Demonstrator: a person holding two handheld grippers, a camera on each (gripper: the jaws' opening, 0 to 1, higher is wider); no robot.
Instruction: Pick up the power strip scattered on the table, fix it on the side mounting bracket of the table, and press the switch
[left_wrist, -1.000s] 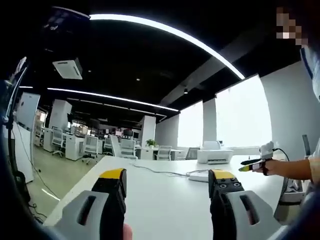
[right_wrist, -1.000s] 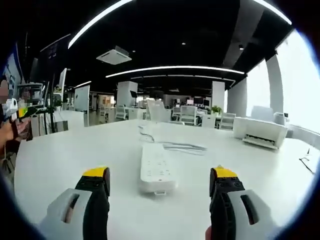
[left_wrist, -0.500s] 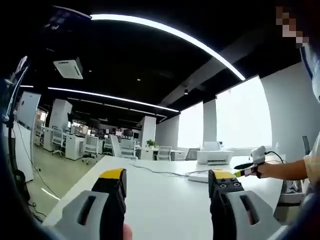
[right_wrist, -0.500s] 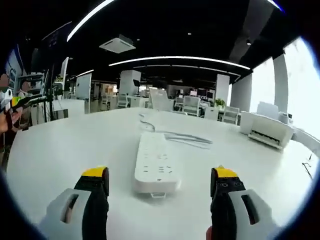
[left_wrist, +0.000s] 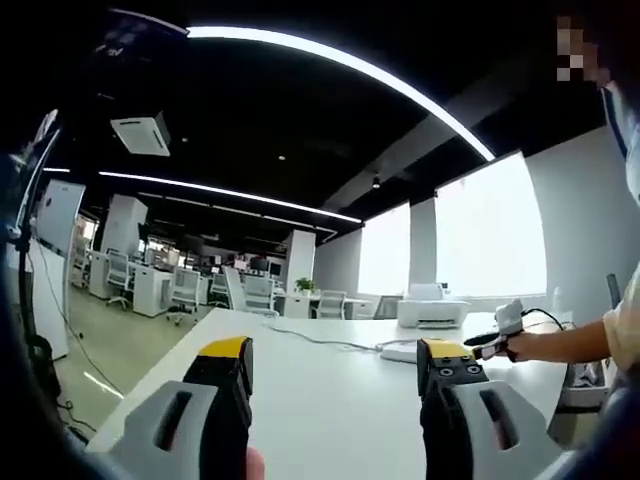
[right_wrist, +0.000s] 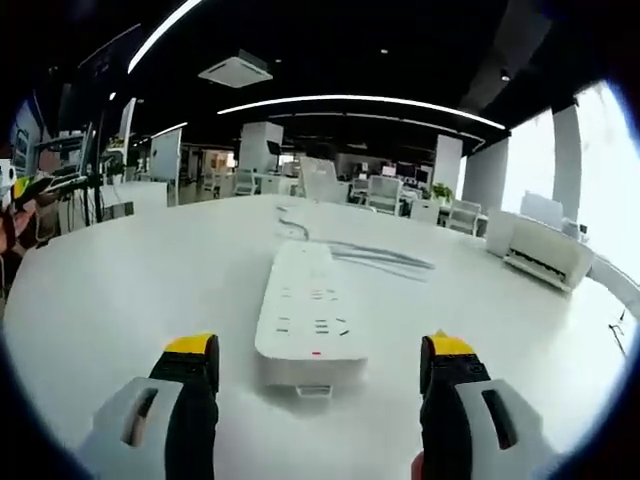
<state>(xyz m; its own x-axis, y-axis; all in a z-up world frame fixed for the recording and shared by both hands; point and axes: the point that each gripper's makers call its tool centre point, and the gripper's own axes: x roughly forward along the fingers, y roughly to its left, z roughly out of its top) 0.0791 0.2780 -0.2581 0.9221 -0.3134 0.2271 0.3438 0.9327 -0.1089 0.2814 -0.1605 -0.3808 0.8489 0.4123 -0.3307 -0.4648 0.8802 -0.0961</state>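
Observation:
A white power strip (right_wrist: 304, 325) lies flat on the white table (right_wrist: 130, 300), its cable (right_wrist: 375, 258) trailing away toward the far side. My right gripper (right_wrist: 318, 362) is open just short of the strip's near end, one jaw to each side of it, touching nothing. In the left gripper view the strip (left_wrist: 398, 351) is a small white bar far across the table (left_wrist: 320, 400). My left gripper (left_wrist: 335, 362) hangs open over the table's near part with nothing between its jaws. The right gripper (left_wrist: 495, 332) shows at the right in a person's hand.
A white printer (right_wrist: 545, 252) (left_wrist: 431, 311) stands at the table's far side by the bright windows. Office desks and chairs (left_wrist: 175, 290) fill the room beyond. A stand with cables (left_wrist: 25, 260) rises at the left. The table's left edge (left_wrist: 150, 375) drops to the floor.
The right gripper has moved closer to the power strip, which now looms larger between its jaws. In the left gripper view the right gripper has dropped lower and moved slightly left.

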